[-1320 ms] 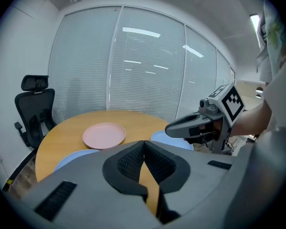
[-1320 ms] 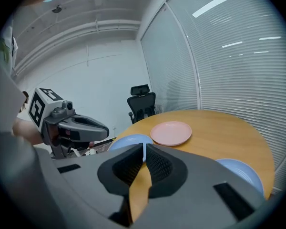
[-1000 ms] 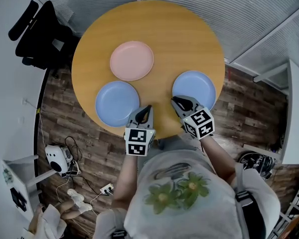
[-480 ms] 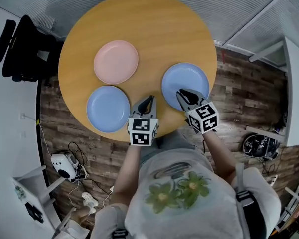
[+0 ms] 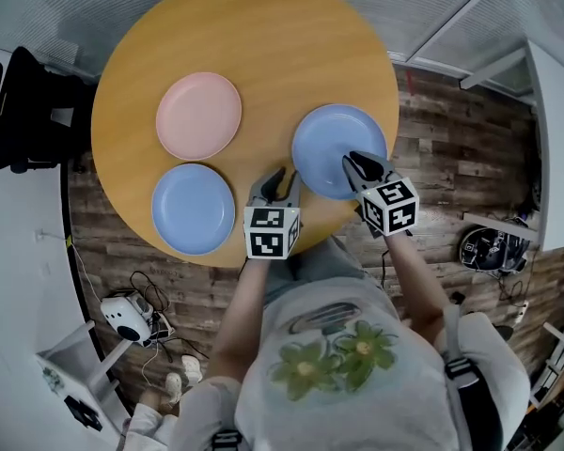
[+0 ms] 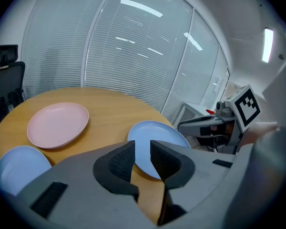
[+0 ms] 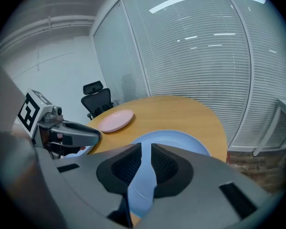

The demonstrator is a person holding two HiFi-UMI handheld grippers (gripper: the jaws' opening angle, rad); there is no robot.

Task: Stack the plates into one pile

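Three plates lie on the round wooden table [image 5: 263, 36]: a pink plate [image 5: 198, 116] at the far left, a blue plate [image 5: 193, 209] at the near left, and a second blue plate [image 5: 339, 150] at the near right. My left gripper [image 5: 278, 182] hovers over bare wood just left of that right blue plate [image 6: 148, 132]. Its jaws have just been opening, with nothing between them [image 6: 142, 151]. My right gripper [image 5: 354, 164] is shut and empty, its tips over the near edge of the same plate [image 7: 181, 140]. The pink plate [image 7: 115, 120] lies beyond.
A black office chair [image 5: 23, 111] stands left of the table. Cables and a white device [image 5: 122, 318] lie on the wood-plank floor at the near left. A white desk [image 5: 556, 111] is at the right, and glass walls with blinds are behind the table.
Both grippers have moved forward over the table's near edge toward the right blue plate. The left jaws have parted. The plates have not moved.
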